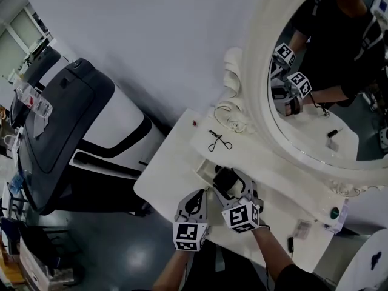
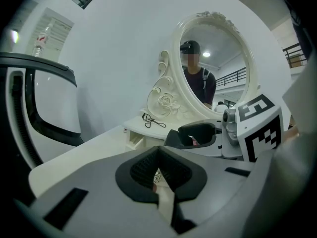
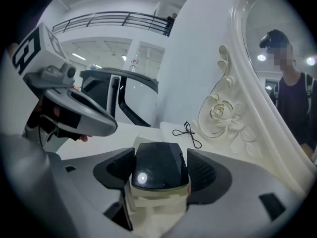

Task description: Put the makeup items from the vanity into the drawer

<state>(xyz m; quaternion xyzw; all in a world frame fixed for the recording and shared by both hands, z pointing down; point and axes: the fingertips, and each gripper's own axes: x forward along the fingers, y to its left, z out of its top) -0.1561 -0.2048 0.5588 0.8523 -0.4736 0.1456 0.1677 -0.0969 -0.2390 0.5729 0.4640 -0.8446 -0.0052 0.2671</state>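
My right gripper [image 1: 235,190] is shut on a glossy black compact [image 3: 157,163], which fills the space between its pads. In the head view the compact [image 1: 225,179] hangs just over the small open drawer [image 1: 207,170] in the white vanity [image 1: 163,174]. My left gripper [image 1: 197,202] sits close beside the right one on its left, above the tabletop. Its jaws are shut [image 2: 159,175] and I make out nothing held between them. A black eyelash curler [image 1: 219,142] lies on the raised shelf below the oval mirror [image 1: 327,77]. The drawer [image 2: 133,140] stands ahead of the left gripper.
A small sachet [image 1: 301,228], a dark stick [image 1: 290,244] and a green round item [image 1: 334,212] lie at the vanity's right end. A tiny red object [image 1: 194,123] rests near the shelf's far end. A large black-and-white machine [image 1: 79,132] stands left of the vanity.
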